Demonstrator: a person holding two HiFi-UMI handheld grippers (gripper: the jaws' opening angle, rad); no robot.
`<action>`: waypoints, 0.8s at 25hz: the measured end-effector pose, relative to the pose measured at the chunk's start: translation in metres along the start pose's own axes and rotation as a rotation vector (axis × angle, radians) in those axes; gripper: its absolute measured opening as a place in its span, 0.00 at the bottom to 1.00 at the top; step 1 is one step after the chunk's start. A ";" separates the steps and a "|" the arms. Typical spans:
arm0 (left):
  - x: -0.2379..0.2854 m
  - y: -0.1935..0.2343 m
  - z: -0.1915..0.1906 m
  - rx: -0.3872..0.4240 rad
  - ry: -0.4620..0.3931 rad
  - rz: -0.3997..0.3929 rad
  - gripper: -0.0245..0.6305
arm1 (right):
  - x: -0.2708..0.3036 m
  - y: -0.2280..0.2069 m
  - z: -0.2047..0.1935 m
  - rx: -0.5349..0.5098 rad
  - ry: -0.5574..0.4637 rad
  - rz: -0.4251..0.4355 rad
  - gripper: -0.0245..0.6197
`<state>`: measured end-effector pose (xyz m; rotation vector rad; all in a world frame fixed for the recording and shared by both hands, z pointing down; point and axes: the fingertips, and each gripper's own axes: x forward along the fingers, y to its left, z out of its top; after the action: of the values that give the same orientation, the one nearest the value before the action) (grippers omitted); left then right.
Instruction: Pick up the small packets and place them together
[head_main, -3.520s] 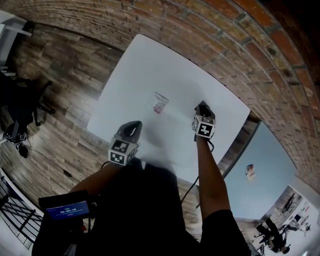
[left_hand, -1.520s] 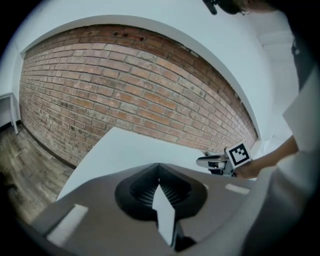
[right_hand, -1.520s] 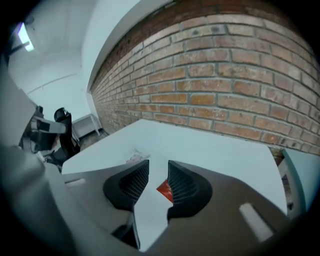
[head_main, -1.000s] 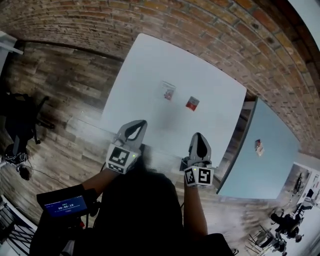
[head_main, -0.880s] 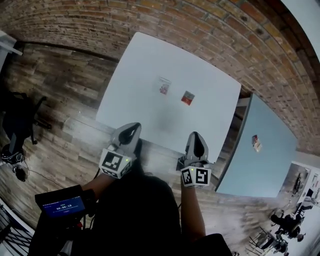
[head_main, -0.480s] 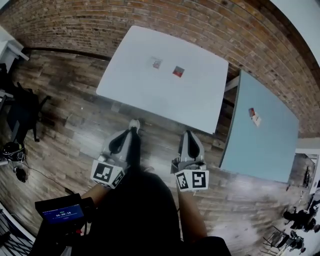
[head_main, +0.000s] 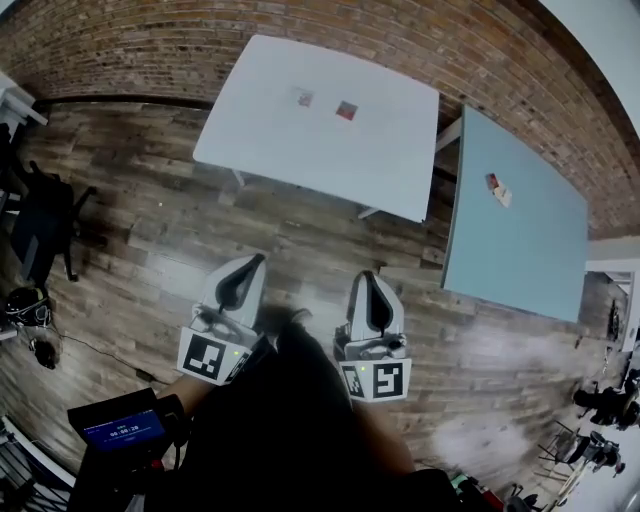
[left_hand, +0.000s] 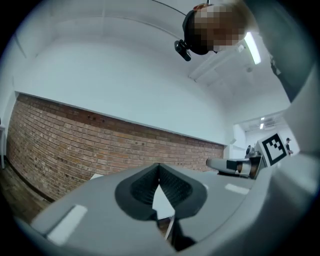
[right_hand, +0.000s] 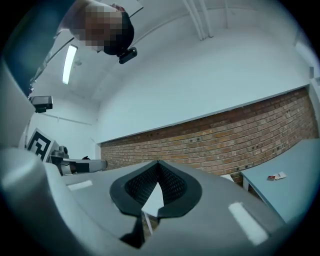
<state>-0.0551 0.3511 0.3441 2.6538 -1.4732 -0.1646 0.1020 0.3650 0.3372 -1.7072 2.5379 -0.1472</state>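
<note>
Two small packets lie side by side on the white table (head_main: 380, 170) far ahead: a pale one (head_main: 303, 97) and a red one (head_main: 346, 110). A third packet (head_main: 497, 188) (right_hand: 276, 176) rests on the blue-grey table (head_main: 520, 250) to the right. My left gripper (head_main: 253, 263) (left_hand: 159, 166) and my right gripper (head_main: 367, 279) (right_hand: 158, 164) are both shut and empty. They hang over the wooden floor, well short of the tables, and point up toward the brick wall.
A brick wall (head_main: 300, 25) runs behind both tables. A black office chair (head_main: 45, 225) stands at the left on the wood floor (head_main: 150, 200). A small screen (head_main: 120, 428) shows at my lower left. More chairs stand at the far right edge (head_main: 605, 425).
I have stepped back from the white table. It and its two packets now sit farther away and higher in view, and both grippers have dropped from the table's edge to over the floor.
</note>
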 end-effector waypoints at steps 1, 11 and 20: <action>-0.003 0.000 -0.002 -0.004 0.003 -0.003 0.04 | -0.002 0.004 -0.002 0.003 0.006 -0.001 0.04; -0.003 0.001 -0.010 0.002 0.009 -0.033 0.04 | -0.009 0.014 -0.006 -0.068 0.010 -0.026 0.04; 0.005 -0.005 -0.006 -0.004 -0.007 -0.041 0.04 | -0.005 0.010 -0.002 -0.084 0.009 -0.021 0.04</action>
<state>-0.0469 0.3497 0.3493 2.6847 -1.4195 -0.1804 0.0944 0.3735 0.3378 -1.7674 2.5675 -0.0495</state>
